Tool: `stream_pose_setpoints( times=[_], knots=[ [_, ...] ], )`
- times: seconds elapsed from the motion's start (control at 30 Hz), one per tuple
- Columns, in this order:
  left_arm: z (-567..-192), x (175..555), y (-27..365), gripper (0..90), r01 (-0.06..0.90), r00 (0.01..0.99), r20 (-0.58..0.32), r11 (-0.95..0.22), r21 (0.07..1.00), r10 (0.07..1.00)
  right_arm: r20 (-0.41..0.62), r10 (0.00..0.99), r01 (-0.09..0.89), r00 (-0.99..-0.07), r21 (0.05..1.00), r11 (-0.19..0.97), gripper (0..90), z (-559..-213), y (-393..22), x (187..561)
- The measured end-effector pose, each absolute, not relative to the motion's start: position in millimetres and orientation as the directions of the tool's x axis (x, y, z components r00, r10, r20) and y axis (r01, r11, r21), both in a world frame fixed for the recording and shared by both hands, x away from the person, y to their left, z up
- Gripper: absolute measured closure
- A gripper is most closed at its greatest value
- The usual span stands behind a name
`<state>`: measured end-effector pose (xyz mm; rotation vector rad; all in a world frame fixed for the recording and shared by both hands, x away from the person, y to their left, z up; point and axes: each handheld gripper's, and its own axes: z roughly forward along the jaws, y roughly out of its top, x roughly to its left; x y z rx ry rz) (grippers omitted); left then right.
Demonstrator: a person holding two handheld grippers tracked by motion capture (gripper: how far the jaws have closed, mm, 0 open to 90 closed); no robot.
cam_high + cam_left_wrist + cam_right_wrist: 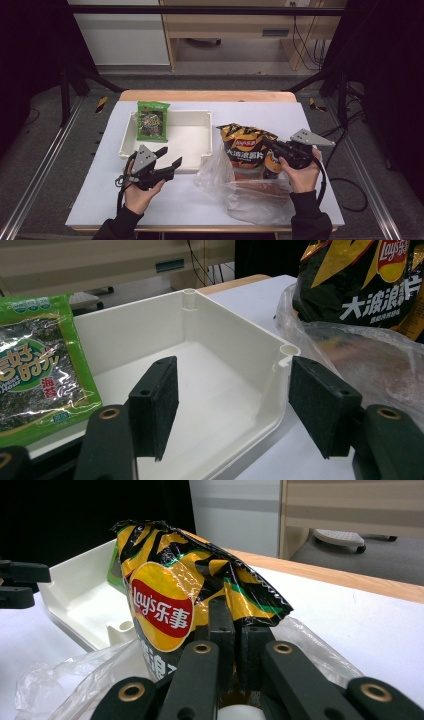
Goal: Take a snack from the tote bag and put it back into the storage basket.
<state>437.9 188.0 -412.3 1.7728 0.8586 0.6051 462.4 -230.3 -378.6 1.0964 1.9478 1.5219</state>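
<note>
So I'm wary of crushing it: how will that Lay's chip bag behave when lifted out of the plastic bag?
The Lay's chip bag looks puffy, so probably light for its size and fragile inside. Its glossy film may slip, though the right tool pinches the crinkled edge. The thin plastic bag looks floppy and may cling.

Tray wall (235,347) before open left jaws

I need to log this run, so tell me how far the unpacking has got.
Done: the seaweed pack already leans in the white tray. In hand: the right gripper is shut on the chip bag, which stands half out of the plastic bag. Left: the chip bag is not in the tray yet. The left gripper is open at the tray's near edge.
</note>
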Motion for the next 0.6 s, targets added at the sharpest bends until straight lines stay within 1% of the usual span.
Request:
stream_pose_setpoints(
  times=[0.2,0.6],
  knots=[
    [-412,437,188,36.3,0.266,0.62,0.006,-0.217,0.939,0.785,0.124,0.795,0.31,-0.593,0.947,0.083,88.4,-377,-230,458],
    [-411,437,188,36.3,0.262,0.619,0.004,-0.212,0.942,0.785,0.131,0.795,0.254,-0.593,0.967,0.03,89.3,-364,-238,452]
  ],
)
